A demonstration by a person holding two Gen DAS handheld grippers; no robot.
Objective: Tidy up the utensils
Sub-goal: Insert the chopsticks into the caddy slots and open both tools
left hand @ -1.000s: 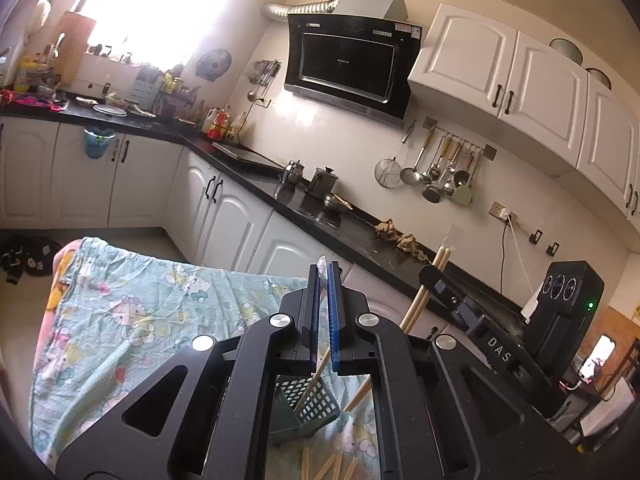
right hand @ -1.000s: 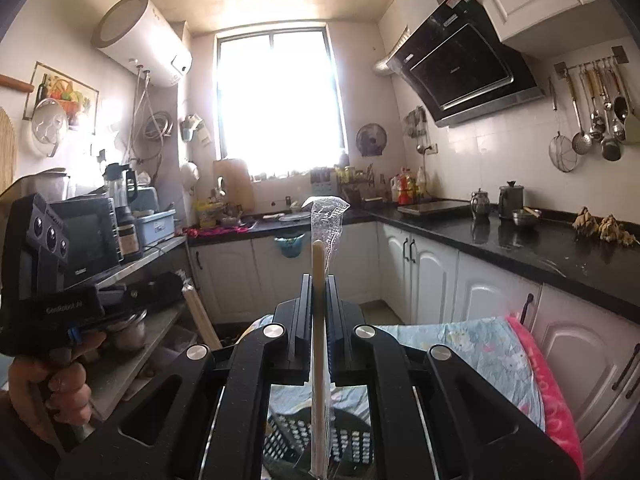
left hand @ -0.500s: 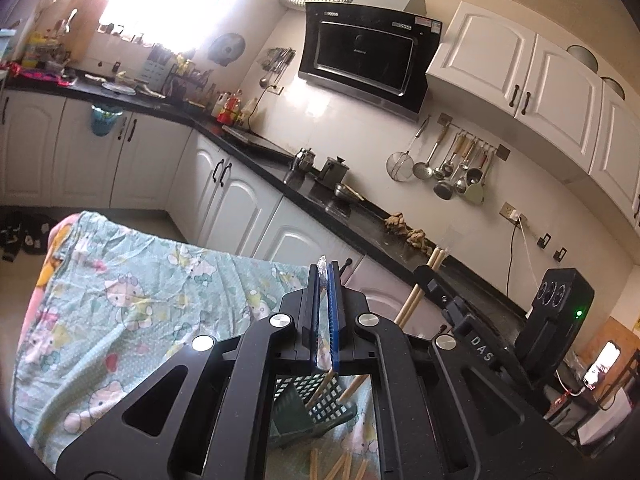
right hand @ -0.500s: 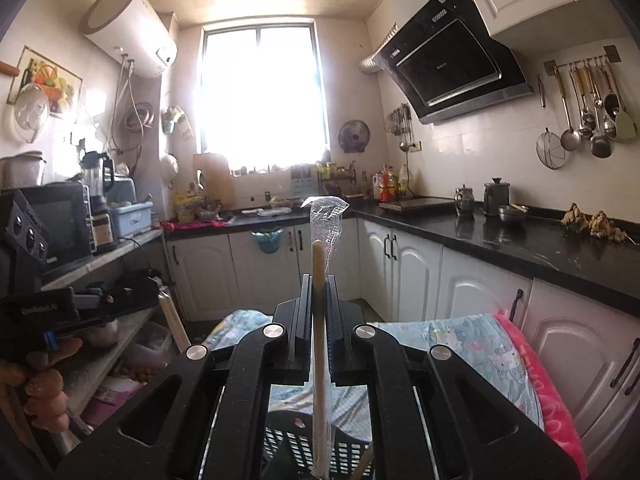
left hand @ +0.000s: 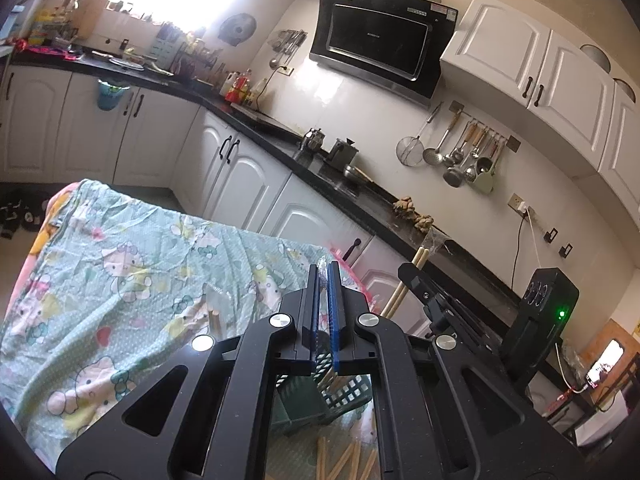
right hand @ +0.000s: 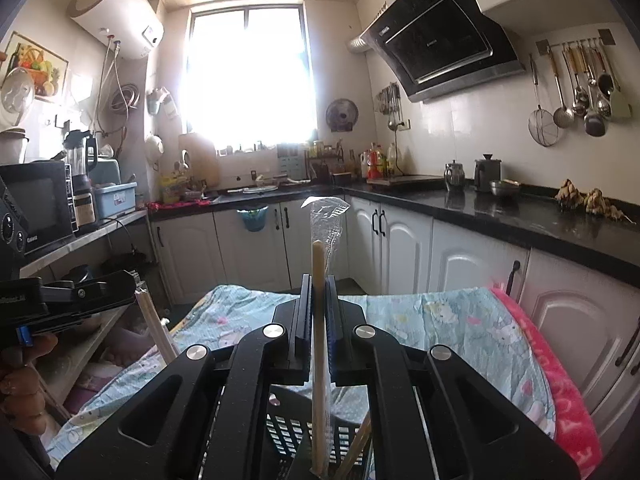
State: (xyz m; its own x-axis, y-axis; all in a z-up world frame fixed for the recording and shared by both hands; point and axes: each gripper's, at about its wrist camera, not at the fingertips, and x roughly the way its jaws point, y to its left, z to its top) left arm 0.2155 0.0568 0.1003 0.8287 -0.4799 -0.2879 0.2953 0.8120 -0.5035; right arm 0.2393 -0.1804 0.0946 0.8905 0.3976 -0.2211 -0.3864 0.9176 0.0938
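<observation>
Both grippers clenched on chopsticks in clear plastic sleeves. Right gripper [right hand: 318, 320] pinches one chopstick [right hand: 319, 312] upright, its lower end over the dark slotted basket [right hand: 288, 432]. Left gripper [left hand: 323, 316] is clamped on a sleeved pair [right hand: 154, 326], seen slanting from it in the right view. Basket sits on the cartoon-print cloth [left hand: 120, 280] over the tabletop, near its front edge.

Risks, judged: stick tip catches a basket slot or rim and tips the light basket; slippery sleeve lets a stick slide in the pads; the two grippers crowd each other over one small basket. Loose chopsticks [left hand: 344, 460] at the front edge could be knocked off. One stick [right hand: 360, 444] already leans inside the basket, partly blocking entry. Cloth wrinkles make the basket unsteady.
</observation>
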